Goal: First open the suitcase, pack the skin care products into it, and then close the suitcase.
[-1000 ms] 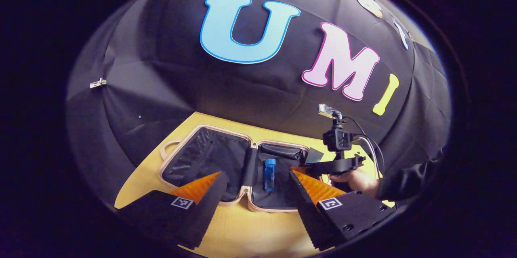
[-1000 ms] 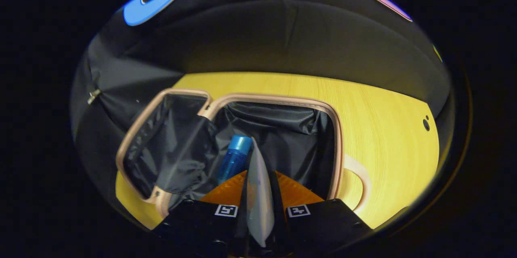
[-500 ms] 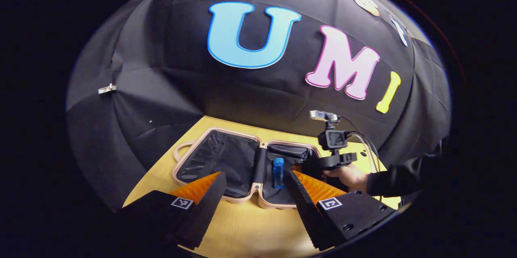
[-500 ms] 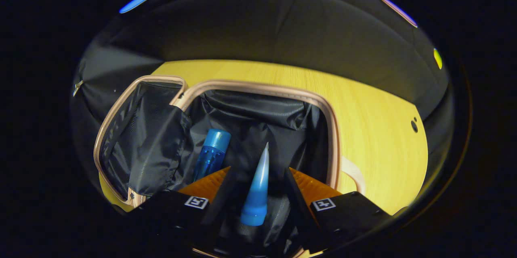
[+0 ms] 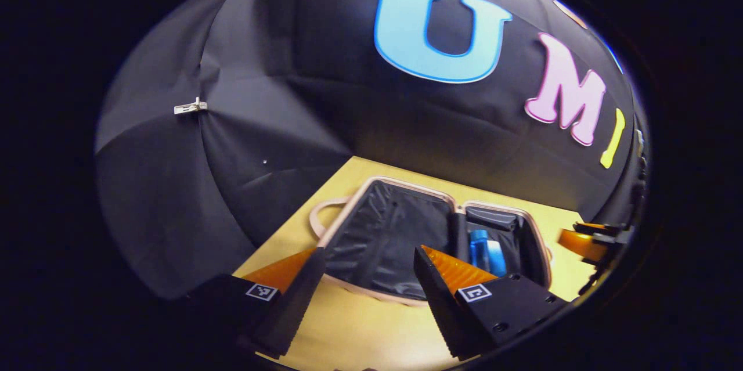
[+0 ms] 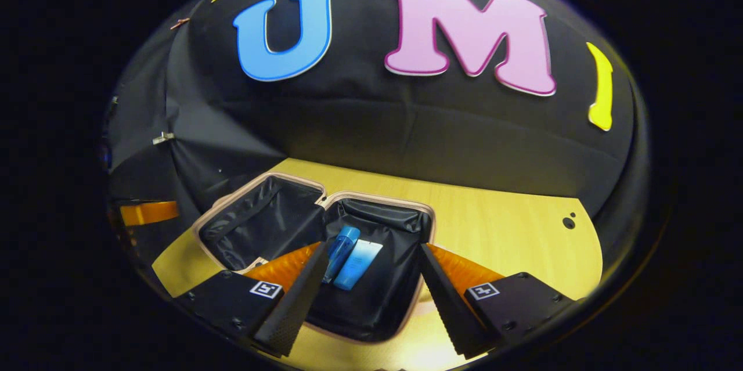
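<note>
Suitcase (image 6: 400,217) lies open flat on the yellow wooden table (image 6: 511,231), low and centre in the right gripper view, its two black-lined halves side by side with a pale pink rim around each. The left half is bare lining; the right half holds two skin care products touching side by side: a blue bottle (image 6: 341,252) and a pale blue tube (image 6: 357,265). Both lie flat, long axes running from lower left to upper right of the frame. The bottle's cap points to the upper right, toward the booth wall, while the tube's flat crimped end points that way and its cap end points down toward the camera. No writing on either can be read.

Seen from the left gripper view, the suitcase (image 5: 395,231) sits lower centre, the bottle (image 5: 478,249) and tube (image 5: 495,258) in its right-hand half, and a loop handle shows at its left edge.

Right gripper (image 6: 371,284) hangs above the right half, fingers spread wide and grasping nothing. Left gripper (image 5: 365,278) hangs over the near edge of the left half, likewise released and holding nothing.
</note>
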Tool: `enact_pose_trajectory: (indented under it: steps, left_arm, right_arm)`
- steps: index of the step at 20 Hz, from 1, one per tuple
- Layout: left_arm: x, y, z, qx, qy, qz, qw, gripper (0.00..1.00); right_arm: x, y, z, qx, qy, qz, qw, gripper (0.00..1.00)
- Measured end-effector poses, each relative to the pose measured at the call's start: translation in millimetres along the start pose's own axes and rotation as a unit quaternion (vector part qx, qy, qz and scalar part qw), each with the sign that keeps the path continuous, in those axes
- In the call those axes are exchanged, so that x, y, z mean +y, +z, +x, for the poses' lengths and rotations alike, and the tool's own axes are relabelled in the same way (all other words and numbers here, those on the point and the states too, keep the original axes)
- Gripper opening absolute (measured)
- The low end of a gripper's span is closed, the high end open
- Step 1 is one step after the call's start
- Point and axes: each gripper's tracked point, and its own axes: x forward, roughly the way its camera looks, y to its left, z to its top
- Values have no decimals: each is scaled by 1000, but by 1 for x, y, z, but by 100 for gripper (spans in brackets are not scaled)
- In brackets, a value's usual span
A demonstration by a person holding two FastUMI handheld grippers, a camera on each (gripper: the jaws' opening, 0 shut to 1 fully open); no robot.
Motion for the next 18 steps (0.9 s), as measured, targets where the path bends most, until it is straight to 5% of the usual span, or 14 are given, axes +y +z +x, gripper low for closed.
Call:
enact_pose_trajectory:
  steps: [9, 13, 18]
  left_arm:
    - [84, 8, 133, 37, -2, -109, 993, 95]
    - [94, -14, 172, 90, -28, -245, 965, 90]
    - [98, -36, 202, 135, -59, -301, 942, 78]
  right_arm:
    - [-65, -3, -96, 21, -68, 30, 997, 98]
    - [-79, -8, -129, 33, -90, 49, 994, 99]
    - [-80, -3, -145, 25, -99, 88, 991, 99]
